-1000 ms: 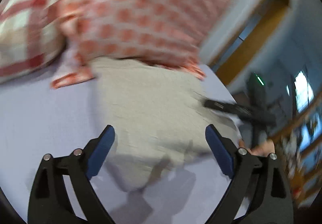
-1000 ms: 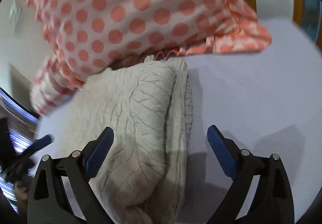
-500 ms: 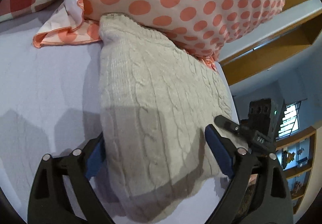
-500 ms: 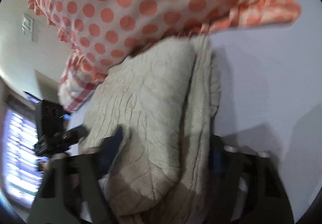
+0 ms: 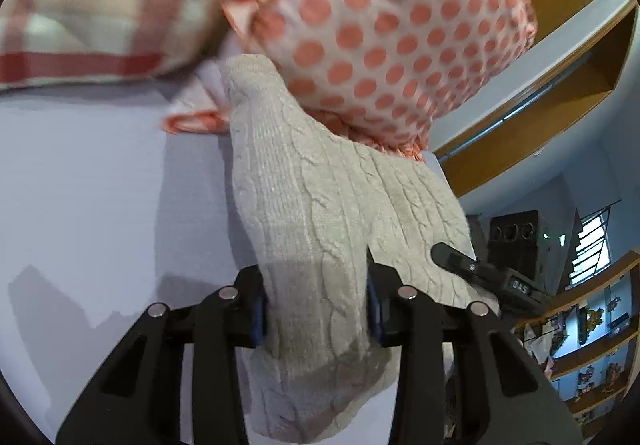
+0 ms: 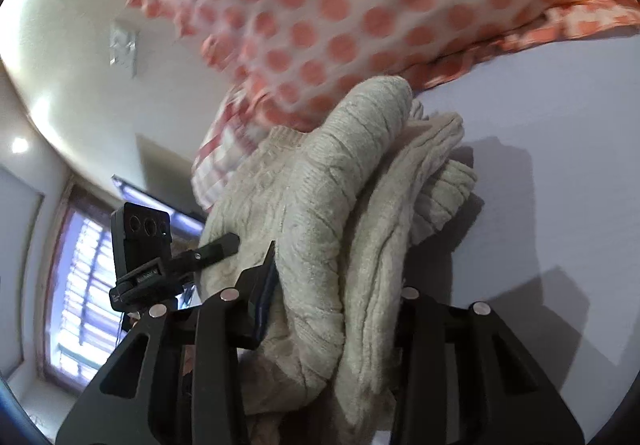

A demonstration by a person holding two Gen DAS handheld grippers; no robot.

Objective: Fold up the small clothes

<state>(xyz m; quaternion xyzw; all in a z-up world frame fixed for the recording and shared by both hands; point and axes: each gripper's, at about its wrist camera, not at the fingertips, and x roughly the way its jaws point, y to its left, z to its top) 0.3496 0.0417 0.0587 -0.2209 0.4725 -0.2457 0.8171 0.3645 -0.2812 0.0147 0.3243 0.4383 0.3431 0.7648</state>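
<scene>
A folded cream cable-knit sweater [image 5: 320,213] lies on the pale lilac bed sheet [image 5: 88,181], its far end against the polka-dot pillow. My left gripper [image 5: 316,309] is shut on one near edge of the sweater, cloth bulging between its blue pads. My right gripper [image 6: 336,305] is shut on the other edge of the sweater [image 6: 352,181], gripping several thick layers that rise off the sheet [image 6: 560,149]. Each view shows the other gripper at the sweater's side: the right gripper in the left wrist view [image 5: 472,269], the left gripper in the right wrist view [image 6: 192,257].
A white pillow with orange dots [image 5: 384,33] lies just behind the sweater, also in the right wrist view [image 6: 340,5]. A red-checked pillow [image 5: 92,9] sits at the back left. Wooden shelves [image 5: 592,357] and a window [image 6: 80,285] lie beyond the bed.
Both grippers moved in over the sweater's near end and closed on it. The sweater's edges are now bunched and lifted between the fingers.
</scene>
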